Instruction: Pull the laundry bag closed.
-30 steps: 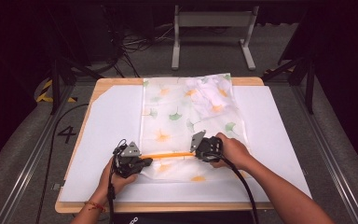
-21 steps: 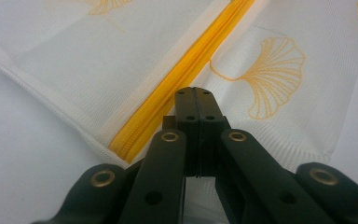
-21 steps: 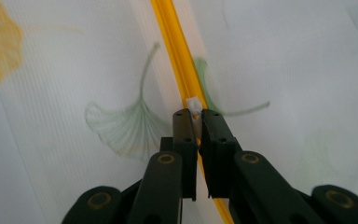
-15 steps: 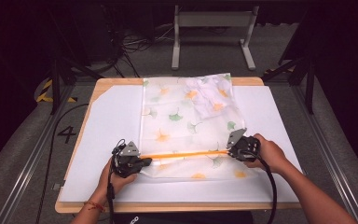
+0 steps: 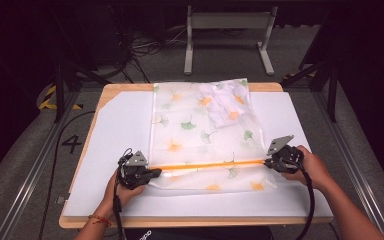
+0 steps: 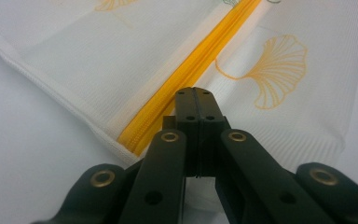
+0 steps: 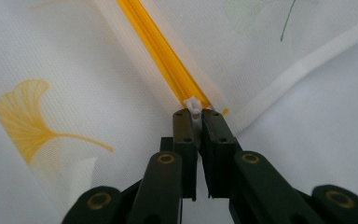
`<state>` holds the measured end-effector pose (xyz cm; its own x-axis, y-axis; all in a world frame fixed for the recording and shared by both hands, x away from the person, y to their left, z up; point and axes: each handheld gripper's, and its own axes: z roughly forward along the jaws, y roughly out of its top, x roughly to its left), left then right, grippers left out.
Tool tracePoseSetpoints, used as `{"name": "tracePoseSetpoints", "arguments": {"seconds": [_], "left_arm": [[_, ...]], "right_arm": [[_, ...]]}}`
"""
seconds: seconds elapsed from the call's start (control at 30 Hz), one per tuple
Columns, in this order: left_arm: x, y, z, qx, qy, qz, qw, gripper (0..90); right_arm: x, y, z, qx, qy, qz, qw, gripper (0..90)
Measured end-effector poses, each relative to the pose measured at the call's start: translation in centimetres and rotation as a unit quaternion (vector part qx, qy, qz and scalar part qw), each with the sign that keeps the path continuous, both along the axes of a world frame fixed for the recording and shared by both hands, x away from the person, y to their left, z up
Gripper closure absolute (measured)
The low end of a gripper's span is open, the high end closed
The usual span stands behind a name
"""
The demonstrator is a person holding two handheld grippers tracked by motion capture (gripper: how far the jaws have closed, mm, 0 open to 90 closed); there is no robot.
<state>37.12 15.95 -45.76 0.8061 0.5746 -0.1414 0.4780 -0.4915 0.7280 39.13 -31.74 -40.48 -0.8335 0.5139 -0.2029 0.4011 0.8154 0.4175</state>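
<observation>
Zipper pull (image 7: 193, 103) pinched in right claw (image 7: 196, 113); floor number "4" (image 5: 72, 144).

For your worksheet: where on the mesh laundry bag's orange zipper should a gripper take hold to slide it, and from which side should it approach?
Grip the small white pull tab at the orange zipper's right end, approaching from beyond that end, in line with the teeth. The tab sticks out clear of the flat mesh laundry bag; the right gripper pinches it so.

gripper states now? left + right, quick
Left gripper: shut, pinching the mesh bag fabric beside the yellow zipper.
Right gripper: shut on the white zipper pull at the zipper's far end.
</observation>
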Motion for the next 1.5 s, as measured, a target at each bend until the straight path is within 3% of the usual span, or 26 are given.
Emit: {"name": "tracePoseSetpoints", "arguments": {"seconds": [0.17,0.33,0.5,0.57,0.63,0.73,0.93,1.03,1.1,1.2,1.27,1.4,1.47,1.5], "left_arm": [[0.0,0.1,0.1,0.004,-0.006,-0.005,1.0,90.0],[0.0,0.7,0.3,-0.005,-0.022,-0.003,0.9997,90.0],[-0.1,1.6,1.4,-0.015,-0.051,0.006,0.9986,90.0],[-0.1,1.7,1.5,-0.017,-0.055,0.008,0.9983,90.0],[-0.1,2.2,2.0,-0.013,-0.068,0.007,0.9976,83.9],[-0.3,2.7,2.5,-0.009,-0.083,0.011,0.9964,82.7],[-0.8,3.7,3.0,-0.003,-0.103,0.02,0.9945,69.6],[-1.0,4.4,2.8,-0.002,-0.106,0.026,0.9941,61.9],[-1.4,5.4,2.4,0.008,-0.111,0.046,0.9928,53.1],[-1.7,6.3,1.9,0.007,-0.109,0.052,0.9927,47.0],[-2.0,6.8,1.6,0.009,-0.112,0.063,0.9917,41.0],[-2.4,7.6,1.0,0.015,-0.11,0.078,0.9907,30.3],[-2.6,7.8,0.9,0.007,-0.106,0.081,0.991,27.3],[-2.9,8.0,0.8,0.005,-0.107,0.078,0.9912,20.9]], "right_arm": [[-0.2,0.3,-0.1,-0.005,-0.006,0.0,1.0,84.4],[-0.8,-0.1,-0.2,0.033,-0.024,-0.002,0.9992,81.8],[-1.6,-0.2,-0.3,0.059,-0.034,-0.009,0.9976,70.2],[-1.8,-0.5,-0.2,0.071,-0.041,-0.015,0.9965,66.4],[-2.1,-0.9,0.0,0.085,-0.052,-0.021,0.9948,62.9],[-2.5,-1.8,0.3,0.116,-0.058,-0.037,0.9908,53.8],[-3.5,-2.9,0.3,0.142,-0.095,-0.06,0.9835,47.7],[-4.1,-3.5,0.1,0.16,-0.101,-0.07,0.9794,42.9],[-4.5,-3.8,-0.2,0.162,-0.105,-0.073,0.9785,41.9],[-5.1,-4.0,-0.6,0.162,-0.113,-0.078,0.9772,37.1],[-5.6,-4.3,-0.9,0.171,-0.119,-0.085,0.9744,34.5],[-6.2,-4.8,-1.5,0.184,-0.115,-0.091,0.9719,29.6],[-6.3,-5.0,-1.6,0.183,-0.115,-0.093,0.972,29.0],[-6.7,-5.3,-1.9,0.185,-0.123,-0.099,0.9698,26.0]]}}
